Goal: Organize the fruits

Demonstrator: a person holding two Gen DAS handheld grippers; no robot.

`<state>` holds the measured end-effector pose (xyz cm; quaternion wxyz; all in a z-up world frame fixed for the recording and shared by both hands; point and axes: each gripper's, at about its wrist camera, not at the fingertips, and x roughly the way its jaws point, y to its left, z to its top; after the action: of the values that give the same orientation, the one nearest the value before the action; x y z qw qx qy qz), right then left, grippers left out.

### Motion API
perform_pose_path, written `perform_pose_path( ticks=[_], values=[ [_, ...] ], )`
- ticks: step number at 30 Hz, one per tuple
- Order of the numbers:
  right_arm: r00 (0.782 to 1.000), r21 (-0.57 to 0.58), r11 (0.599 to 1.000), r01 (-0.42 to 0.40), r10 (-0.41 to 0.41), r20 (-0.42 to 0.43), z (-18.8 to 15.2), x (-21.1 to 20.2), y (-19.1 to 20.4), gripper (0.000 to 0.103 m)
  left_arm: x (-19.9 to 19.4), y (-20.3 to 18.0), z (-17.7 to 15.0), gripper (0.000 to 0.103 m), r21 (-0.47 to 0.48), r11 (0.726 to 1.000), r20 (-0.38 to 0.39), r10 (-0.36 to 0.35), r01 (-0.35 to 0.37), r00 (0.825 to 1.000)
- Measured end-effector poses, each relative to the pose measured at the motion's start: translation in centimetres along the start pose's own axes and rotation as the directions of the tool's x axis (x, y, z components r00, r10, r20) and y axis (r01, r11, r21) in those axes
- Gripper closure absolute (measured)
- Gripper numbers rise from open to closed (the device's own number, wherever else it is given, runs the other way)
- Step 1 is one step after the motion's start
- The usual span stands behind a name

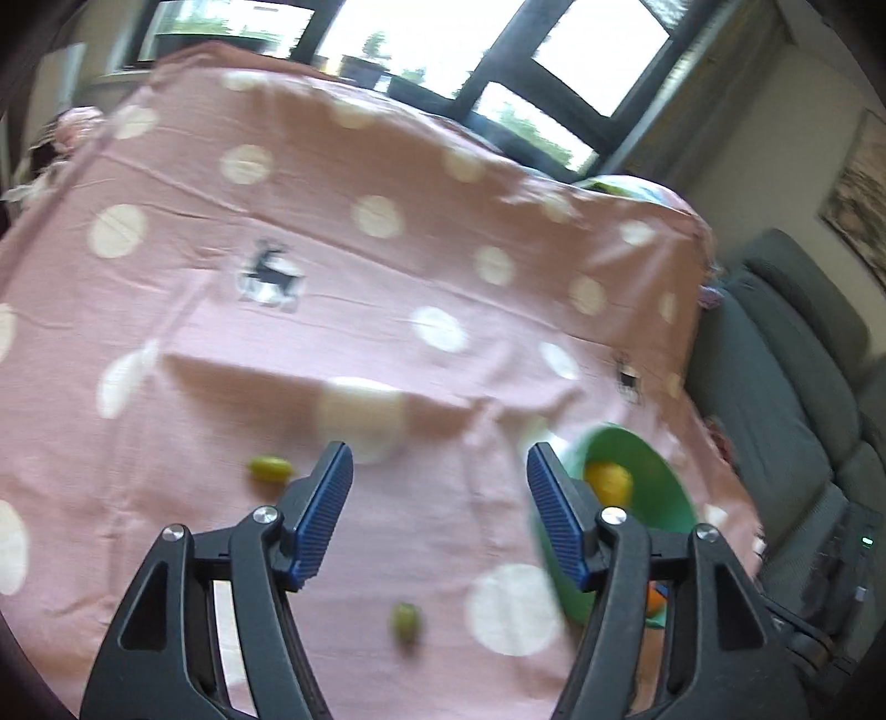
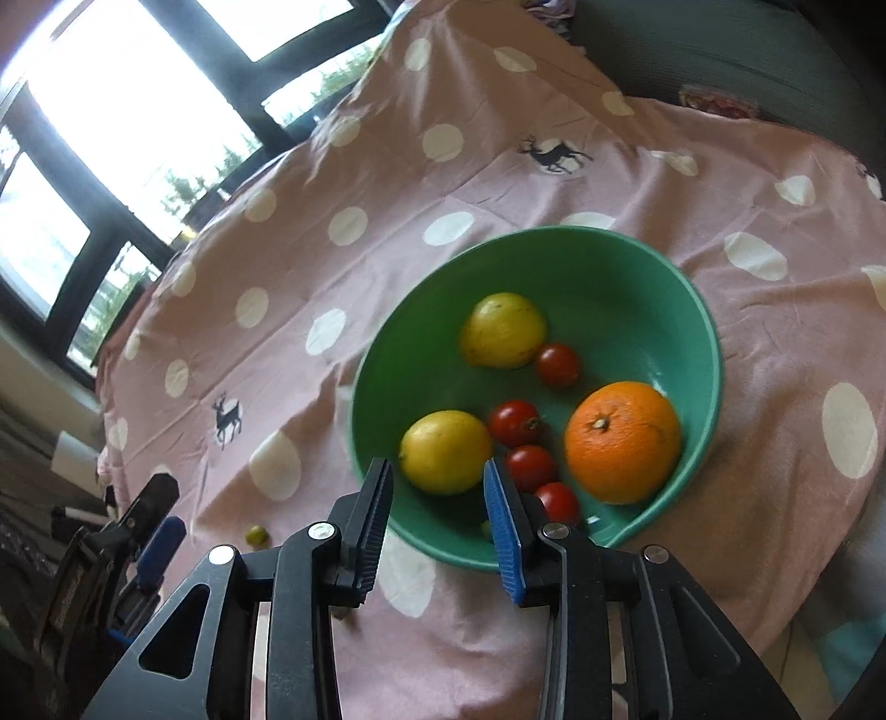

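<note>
A green bowl stands on the pink dotted cloth. It holds two lemons, an orange and several cherry tomatoes. My right gripper hovers over the bowl's near rim, open a little, with nothing between its pads. My left gripper is open wide over bare cloth and holds nothing. Two small green fruits lie on the cloth near it, one to its left and one below it. The bowl sits to its right, partly hidden by the right finger.
A grey sofa runs along the table's right side. Large dark-framed windows stand behind the far edge. The cloth drapes over the table edges. A small green fruit lies left of the bowl in the right wrist view.
</note>
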<state>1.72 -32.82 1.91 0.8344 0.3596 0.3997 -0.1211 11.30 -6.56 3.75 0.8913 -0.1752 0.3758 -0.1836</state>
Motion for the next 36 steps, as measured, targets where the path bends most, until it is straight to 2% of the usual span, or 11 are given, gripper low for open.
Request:
perform_pose_path(
  ticks=[4,7,10,15,18,22,26,32,36],
  values=[
    [0.997,-0.087,0.995,-0.037,0.031,-0.067,-1.0,1.2,2.8,0.068,0.4,4.7,0.6,0.039,-0.085,0.988,-0.018,0.127,-0.128,0.992],
    [0.990,-0.162,0.985,-0.059,0.036,-0.140,-2.3,2.7,5.0,0.068,0.4,7.7,0.6,0.039,-0.153,0.973,-0.038,0.170,-0.173,0.985],
    [0.974,-0.198,0.976,-0.095,0.050,-0.223,-3.7,4.4,6.2,0.068,0.9,9.0,0.6,0.039,-0.178,0.962,-0.066,0.199,-0.207,0.978],
    [0.949,-0.244,0.963,-0.113,0.031,-0.315,-5.7,6.6,7.8,0.068,2.8,9.0,0.2,0.042,-0.176,0.964,-0.129,0.178,-0.199,0.976],
    [0.942,-0.267,0.957,-0.115,0.020,-0.335,-6.4,7.3,8.2,0.068,4.2,8.8,-0.1,0.046,-0.161,0.970,-0.165,0.156,-0.182,0.974],
    [0.933,-0.277,0.954,-0.113,0.006,-0.360,-7.0,8.5,8.5,0.068,5.5,9.5,-0.3,0.053,-0.201,0.962,-0.204,0.145,-0.186,0.968],
    [0.932,-0.302,0.949,-0.086,-0.030,-0.361,-7.3,9.5,9.0,0.068,6.3,9.3,-0.1,0.062,-0.238,0.960,-0.214,0.098,-0.149,0.972],
    [0.932,-0.333,0.940,-0.082,-0.046,-0.358,-7.6,10.1,9.6,0.072,8.1,9.0,-0.4,0.073,-0.273,0.950,-0.248,0.086,-0.155,0.965],
    [0.929,-0.331,0.940,-0.084,-0.046,-0.366,-7.5,10.4,9.3,0.074,8.4,8.8,-0.1,0.073,-0.278,0.946,-0.238,0.099,-0.165,0.966]
  ],
)
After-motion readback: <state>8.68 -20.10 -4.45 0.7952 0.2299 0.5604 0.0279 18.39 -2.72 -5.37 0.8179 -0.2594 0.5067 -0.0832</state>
